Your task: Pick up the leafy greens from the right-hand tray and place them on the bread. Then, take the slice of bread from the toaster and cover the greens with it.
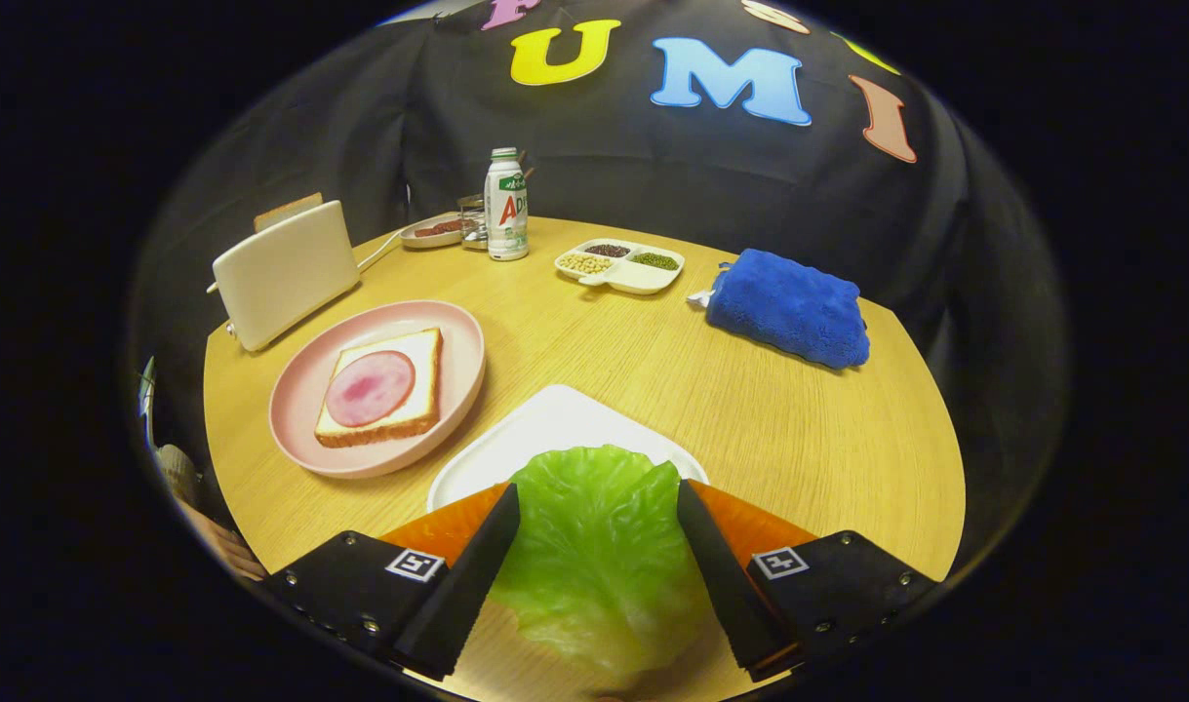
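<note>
Gripper view: gripper (599, 556) held the greens (599, 546) between both fingers, over the tray (545, 429). Step one; next, carry left to bread (384, 390).

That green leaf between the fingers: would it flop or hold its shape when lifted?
The lettuce leaf looks thin and crinkled, so probably light and bendy. Its glossy surface may be slippery. The gripper fingers flank it on the white tray; contact is unclear.
</note>
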`<state>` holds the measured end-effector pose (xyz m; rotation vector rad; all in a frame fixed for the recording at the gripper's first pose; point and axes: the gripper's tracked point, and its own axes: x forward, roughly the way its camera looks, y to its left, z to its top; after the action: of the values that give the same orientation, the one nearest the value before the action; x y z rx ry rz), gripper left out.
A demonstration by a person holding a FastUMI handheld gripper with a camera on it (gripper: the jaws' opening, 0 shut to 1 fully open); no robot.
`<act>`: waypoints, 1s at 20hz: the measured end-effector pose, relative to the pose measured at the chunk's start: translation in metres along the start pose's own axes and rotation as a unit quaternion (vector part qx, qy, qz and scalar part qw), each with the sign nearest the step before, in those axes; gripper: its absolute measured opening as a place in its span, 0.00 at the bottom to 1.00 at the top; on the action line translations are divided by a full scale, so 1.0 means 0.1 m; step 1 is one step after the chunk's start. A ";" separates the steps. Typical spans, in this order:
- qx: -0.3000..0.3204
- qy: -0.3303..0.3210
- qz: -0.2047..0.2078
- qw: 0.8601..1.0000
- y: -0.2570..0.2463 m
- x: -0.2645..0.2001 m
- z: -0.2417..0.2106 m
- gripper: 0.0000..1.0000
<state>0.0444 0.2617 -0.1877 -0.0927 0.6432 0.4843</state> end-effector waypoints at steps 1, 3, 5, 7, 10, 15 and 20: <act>0.002 0.004 0.003 1.000 0.01 0.01 -0.03 0.99; 0.012 0.000 0.010 1.000 0.03 0.02 -0.02 0.97; 0.019 0.002 0.029 0.999 0.10 0.06 -0.05 0.95; 0.017 -0.001 0.032 0.999 0.11 0.04 -0.06 0.78; 0.029 -0.018 0.038 0.999 0.15 0.04 0.00 0.42; 0.039 -0.018 0.013 0.999 0.16 0.01 0.02 0.01; 0.050 -0.040 0.005 0.998 0.12 -0.06 0.13 0.01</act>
<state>0.0424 0.2731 -0.1731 0.0245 0.5883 0.4623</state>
